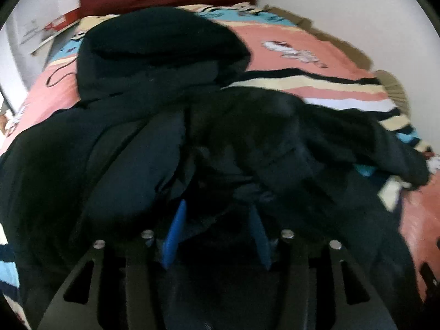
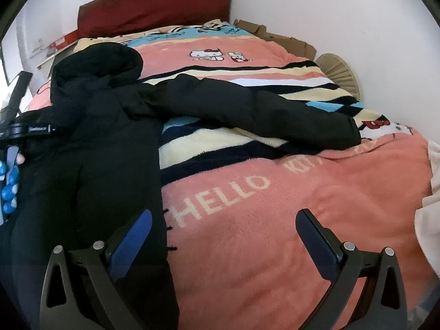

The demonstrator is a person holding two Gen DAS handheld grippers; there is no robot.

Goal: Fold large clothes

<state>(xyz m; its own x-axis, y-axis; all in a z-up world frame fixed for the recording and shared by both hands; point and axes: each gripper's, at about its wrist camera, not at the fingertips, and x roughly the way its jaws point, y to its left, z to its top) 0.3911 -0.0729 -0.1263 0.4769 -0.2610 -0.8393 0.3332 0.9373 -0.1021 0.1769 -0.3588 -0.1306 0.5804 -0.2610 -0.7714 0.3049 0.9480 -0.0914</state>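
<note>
A large black hooded coat (image 2: pixel 104 137) lies on the bed, hood (image 2: pixel 110 57) toward the headboard, one sleeve (image 2: pixel 261 112) stretched out to the right. In the left wrist view the coat (image 1: pixel 165 143) fills the middle, bunched up. My left gripper (image 1: pixel 217 214) is shut on a fold of the black coat, its blue pads (image 1: pixel 176 231) pressed into the cloth. My right gripper (image 2: pixel 224 231) is open and empty, low over the blanket just right of the coat's edge. The left gripper's handle (image 2: pixel 11 143) shows at the left edge of the right wrist view.
A pink Hello Kitty blanket (image 2: pixel 275 206) with striped bands covers the bed. A dark red headboard (image 2: pixel 154 2) stands at the far end. A white wall runs along the right side, with cardboard (image 2: pixel 275 35) and a round fan (image 2: pixel 341 74) against it. Cream cloth (image 2: pixel 431 220) lies at right.
</note>
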